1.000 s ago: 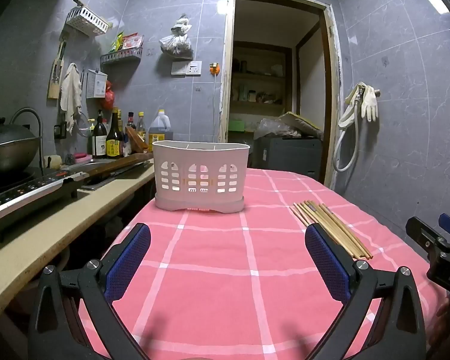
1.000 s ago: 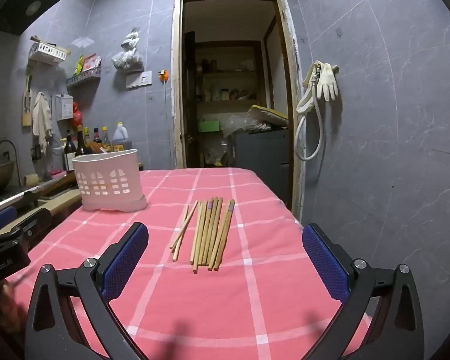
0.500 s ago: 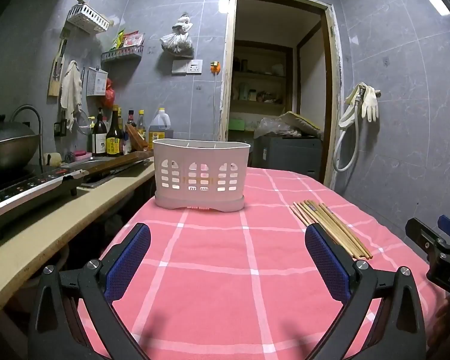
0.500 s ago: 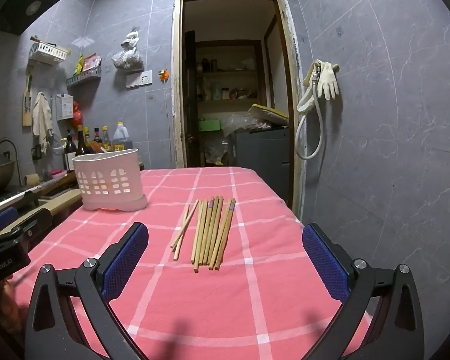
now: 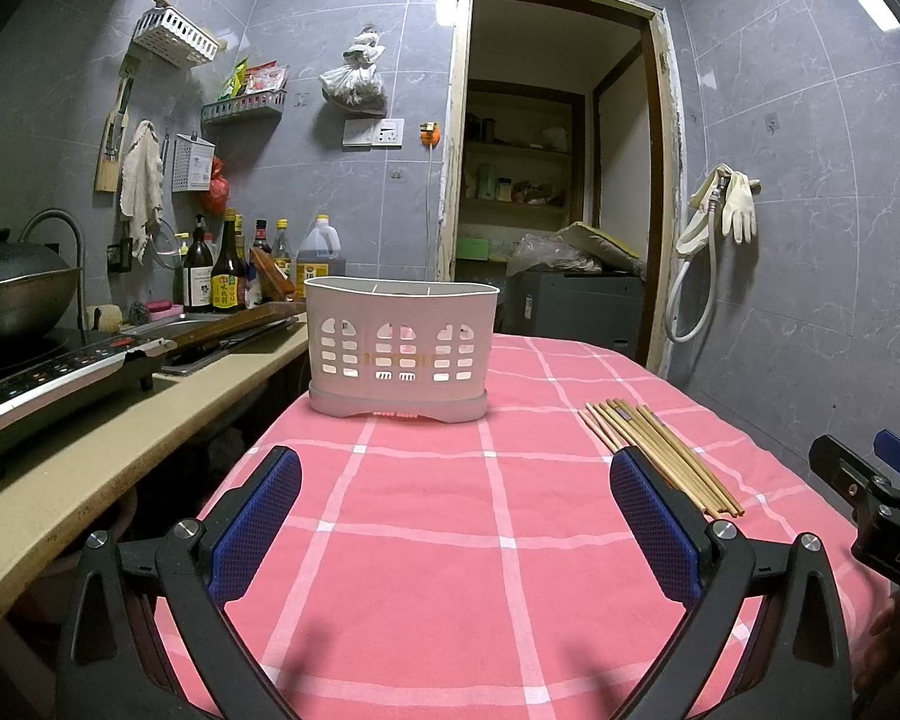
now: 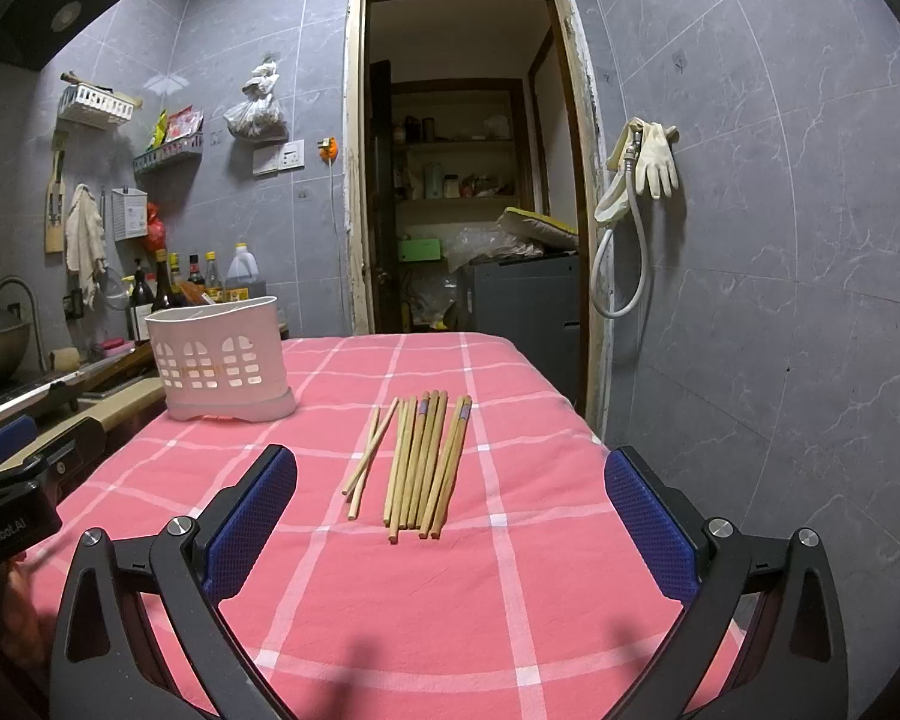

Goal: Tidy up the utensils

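Note:
A white perforated utensil holder (image 5: 399, 351) stands upright on the pink checked tablecloth (image 5: 450, 540), straight ahead of my left gripper (image 5: 456, 519), which is open and holds nothing. Several wooden chopsticks (image 6: 417, 462) lie side by side on the cloth in front of my right gripper (image 6: 450, 516), also open and bare. In the right wrist view the holder (image 6: 222, 360) sits at the far left of the table. The chopsticks (image 5: 660, 450) lie to the right of the holder in the left wrist view, partly hidden by a blue pad.
A beige counter (image 5: 90, 462) with an induction cooker (image 5: 48, 378), a wok and bottles (image 5: 222, 276) runs along the table's left side. Grey tiled wall stands close on the right, with a hose and gloves (image 6: 642, 168). An open doorway (image 6: 468, 210) lies behind the table.
The left wrist view has dipped slightly, so the holder and wall sit a little higher in frame. The right wrist view is nearly the same. Both grippers stay open.

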Action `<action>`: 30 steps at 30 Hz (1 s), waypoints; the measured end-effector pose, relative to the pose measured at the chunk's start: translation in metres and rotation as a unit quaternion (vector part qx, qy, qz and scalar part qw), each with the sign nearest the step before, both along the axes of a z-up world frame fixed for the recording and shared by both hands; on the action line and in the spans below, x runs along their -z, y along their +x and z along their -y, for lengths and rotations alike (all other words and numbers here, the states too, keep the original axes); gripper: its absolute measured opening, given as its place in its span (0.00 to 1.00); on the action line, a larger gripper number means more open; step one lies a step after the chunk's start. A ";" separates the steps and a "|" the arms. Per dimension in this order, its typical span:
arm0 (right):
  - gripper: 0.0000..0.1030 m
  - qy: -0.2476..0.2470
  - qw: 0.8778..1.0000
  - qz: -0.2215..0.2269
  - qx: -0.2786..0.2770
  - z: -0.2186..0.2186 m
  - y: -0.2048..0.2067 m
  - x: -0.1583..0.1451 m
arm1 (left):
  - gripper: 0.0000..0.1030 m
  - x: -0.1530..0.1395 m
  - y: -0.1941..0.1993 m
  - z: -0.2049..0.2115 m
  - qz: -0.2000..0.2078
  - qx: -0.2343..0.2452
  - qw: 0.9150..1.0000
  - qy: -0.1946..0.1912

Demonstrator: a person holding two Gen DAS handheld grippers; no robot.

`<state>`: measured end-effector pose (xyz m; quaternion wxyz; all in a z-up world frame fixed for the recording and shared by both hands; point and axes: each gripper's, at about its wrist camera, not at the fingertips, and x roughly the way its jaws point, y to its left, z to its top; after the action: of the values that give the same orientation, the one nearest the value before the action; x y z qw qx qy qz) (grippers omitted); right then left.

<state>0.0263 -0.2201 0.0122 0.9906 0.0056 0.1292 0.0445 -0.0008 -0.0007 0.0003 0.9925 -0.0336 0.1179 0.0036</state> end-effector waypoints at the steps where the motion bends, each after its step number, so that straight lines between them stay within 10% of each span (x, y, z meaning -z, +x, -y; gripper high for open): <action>1: 1.00 0.000 1.000 0.000 0.000 0.000 0.000 0.000 | 0.98 0.000 0.001 -0.001 -0.001 0.001 1.000 -0.001; 30: 1.00 0.001 1.000 -0.001 0.000 0.001 0.000 0.001 | 0.98 0.000 0.000 -0.001 -0.002 0.000 1.000 -0.001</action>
<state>0.0263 -0.2208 0.0114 0.9905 0.0065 0.1302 0.0446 -0.0010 0.0000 0.0003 0.9922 -0.0350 0.1197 0.0031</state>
